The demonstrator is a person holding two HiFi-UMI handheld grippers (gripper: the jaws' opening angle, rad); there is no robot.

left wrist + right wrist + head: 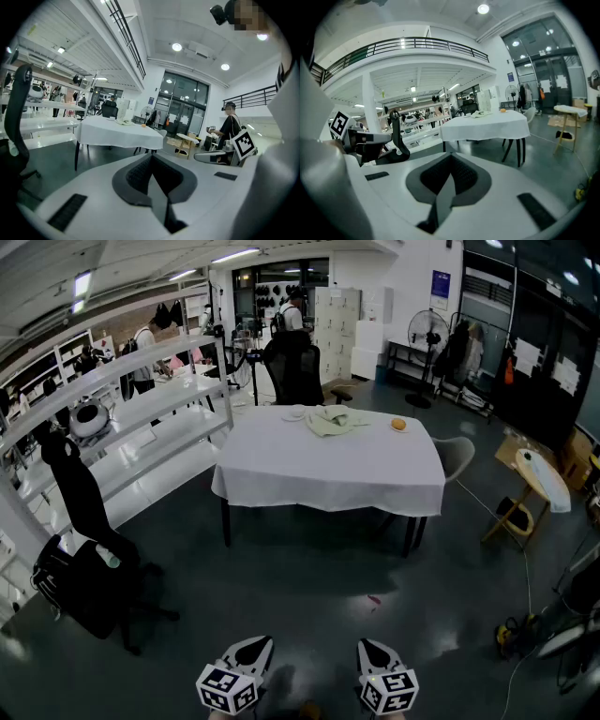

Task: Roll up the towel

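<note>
A pale green towel lies crumpled and unrolled in a loose, low heap near the far edge of a table draped in a white cloth, in the upper middle of the head view. Its folds are spread unevenly, with one flap trailing toward the left. A small white dish sits just beside the towel on its left, and an orange rests a little apart on its right. A black office chair stands behind the table. The left gripper and the right gripper hang side by side at the bottom edge of the frame over the dark grey floor, well apart from the table, each carrying a cube with square markers. Both gripper views show the jaws pressed together with nothing between them, and the table and towel appear small in the distance beyond their tips. White shelves run along the left of the frame, with a black chair in front of them. A fan stands at the upper right, and people are at work in the background at the upper left.
</note>
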